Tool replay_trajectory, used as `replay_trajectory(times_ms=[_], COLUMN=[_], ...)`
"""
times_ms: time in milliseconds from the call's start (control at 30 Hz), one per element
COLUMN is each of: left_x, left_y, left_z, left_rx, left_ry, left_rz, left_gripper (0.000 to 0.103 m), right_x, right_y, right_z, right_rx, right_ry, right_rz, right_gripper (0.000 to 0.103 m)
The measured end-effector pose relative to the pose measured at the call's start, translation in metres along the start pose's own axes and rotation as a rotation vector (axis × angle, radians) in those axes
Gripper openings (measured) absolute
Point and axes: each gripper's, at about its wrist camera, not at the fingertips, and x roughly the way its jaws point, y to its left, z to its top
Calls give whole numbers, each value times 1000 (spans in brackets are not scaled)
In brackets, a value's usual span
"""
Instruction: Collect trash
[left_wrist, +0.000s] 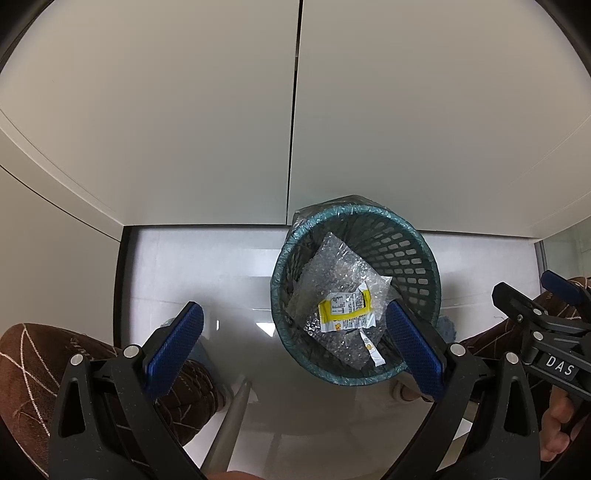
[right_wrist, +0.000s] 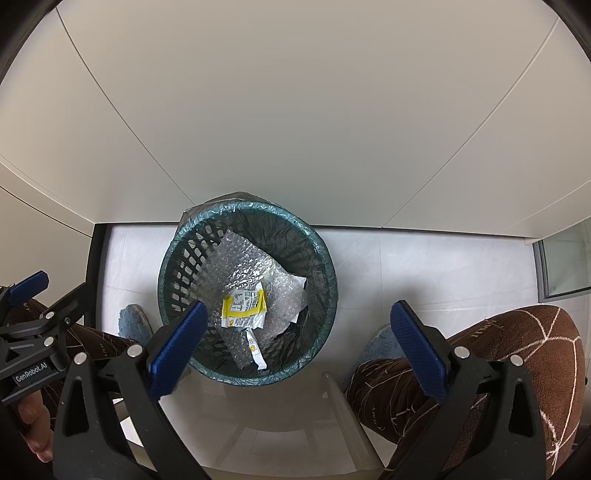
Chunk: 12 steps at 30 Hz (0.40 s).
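Observation:
A teal mesh trash basket (left_wrist: 413, 254) with a bag liner stands on the white floor below me; it also shows in the right wrist view (right_wrist: 317, 258). Inside lie bubble wrap (left_wrist: 336, 269) (right_wrist: 247, 266), a yellow-and-white wrapper (left_wrist: 345, 310) (right_wrist: 243, 306) and a small white sachet (left_wrist: 373, 350) (right_wrist: 256, 350). My left gripper (left_wrist: 295, 350) is open and empty, high above the basket's left side. My right gripper (right_wrist: 295, 350) is open and empty, above the basket's right side. Each gripper shows at the edge of the other's view.
White cabinet doors (left_wrist: 221, 110) rise behind the basket. The person's legs in brown patterned trousers (right_wrist: 480, 350) and blue slippers (right_wrist: 133, 321) flank the basket. A pale chair or stool frame (right_wrist: 347, 413) sits in front. A glass panel (right_wrist: 561, 262) is at right.

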Motion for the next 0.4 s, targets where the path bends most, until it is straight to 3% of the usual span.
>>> replay_trajectory(times_ms=[400], left_x=[-2], left_y=[0], left_z=[1], left_rx=[-6], left_ry=[4], left_rz=[-8], left_gripper=[97], right_x=[0], right_y=[0], right_z=[0], right_rx=[1], right_ry=[0], right_rz=[0], right_gripper=[95])
